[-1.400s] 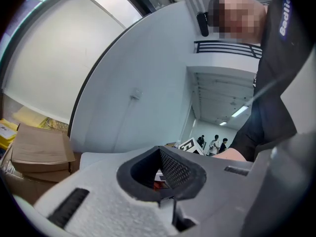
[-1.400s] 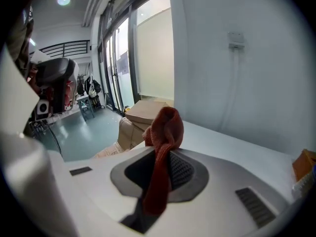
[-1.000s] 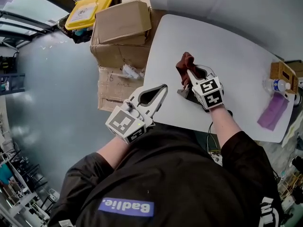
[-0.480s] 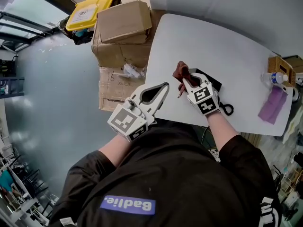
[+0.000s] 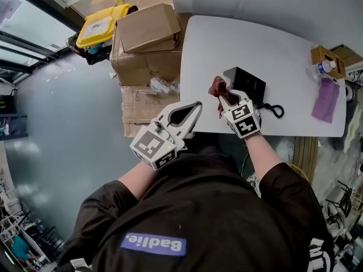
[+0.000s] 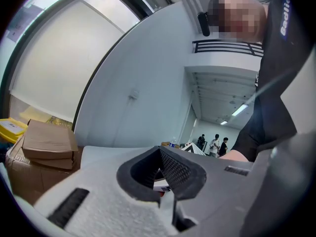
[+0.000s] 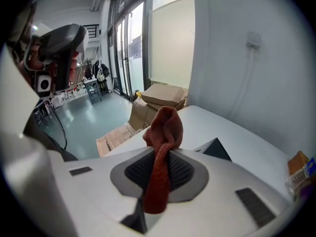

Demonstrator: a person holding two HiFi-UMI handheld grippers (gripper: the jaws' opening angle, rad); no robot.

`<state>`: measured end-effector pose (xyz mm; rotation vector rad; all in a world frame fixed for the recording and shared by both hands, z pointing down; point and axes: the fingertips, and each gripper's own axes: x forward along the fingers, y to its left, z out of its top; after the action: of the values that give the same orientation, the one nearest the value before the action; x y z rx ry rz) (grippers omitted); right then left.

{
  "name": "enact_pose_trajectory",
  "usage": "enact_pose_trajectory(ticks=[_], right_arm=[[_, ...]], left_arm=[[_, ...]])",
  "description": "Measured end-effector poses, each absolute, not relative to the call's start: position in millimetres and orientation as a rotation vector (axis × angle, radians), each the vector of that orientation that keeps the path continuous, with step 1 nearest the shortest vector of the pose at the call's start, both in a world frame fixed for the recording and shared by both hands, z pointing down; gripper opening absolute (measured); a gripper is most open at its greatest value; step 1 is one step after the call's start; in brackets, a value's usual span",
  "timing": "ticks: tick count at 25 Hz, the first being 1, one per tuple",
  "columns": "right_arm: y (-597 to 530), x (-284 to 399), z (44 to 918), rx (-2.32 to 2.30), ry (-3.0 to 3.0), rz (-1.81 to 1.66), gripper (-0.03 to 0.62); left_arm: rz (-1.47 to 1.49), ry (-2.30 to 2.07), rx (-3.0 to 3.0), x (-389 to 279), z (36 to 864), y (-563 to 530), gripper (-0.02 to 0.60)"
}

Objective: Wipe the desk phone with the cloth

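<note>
Head view, R gripper [image 5: 222,96] pinching cloth [image 5: 216,85], L gripper [image 5: 197,104] pressed together (empty), cardboard box [image 5: 148,26] closed

- The black boxy desk phone [image 5: 249,83] is partly covered by the right gripper [image 5: 224,97] in the head view. The right gripper view shows only one dark corner of it [image 7: 217,149].
- The rust-red knitted cloth [image 7: 163,132] has its middle pinched out of sight between the closed jaws.
- The clear plastic bottle [image 7: 305,174] is cut off at the lens edge.
- The distant people [image 6: 213,143] are too small to describe.
</note>
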<state>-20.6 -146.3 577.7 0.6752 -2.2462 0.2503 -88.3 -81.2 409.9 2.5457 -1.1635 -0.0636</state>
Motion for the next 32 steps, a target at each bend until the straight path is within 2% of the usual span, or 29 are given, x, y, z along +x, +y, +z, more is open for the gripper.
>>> enact_pose_trajectory(ticks=[8, 22, 32], right_arm=[[-89.6, -10.8, 520.1, 0.845, -2.311, 0.289, 0.069], [-41.0, 41.0, 387.4, 0.864, -2.623, 0.292, 0.069], [-26.0, 71.6, 373.5, 0.848, -2.741, 0.327, 0.069]], left_arm=[[-0.033, -1.023, 2.611, -79.4, 412.8, -41.5, 0.006], [0.009, -0.974, 2.601, -13.4, 394.8, -30.5, 0.006], [0.009, -0.981, 2.631, 23.8, 379.9, -22.6, 0.006]])
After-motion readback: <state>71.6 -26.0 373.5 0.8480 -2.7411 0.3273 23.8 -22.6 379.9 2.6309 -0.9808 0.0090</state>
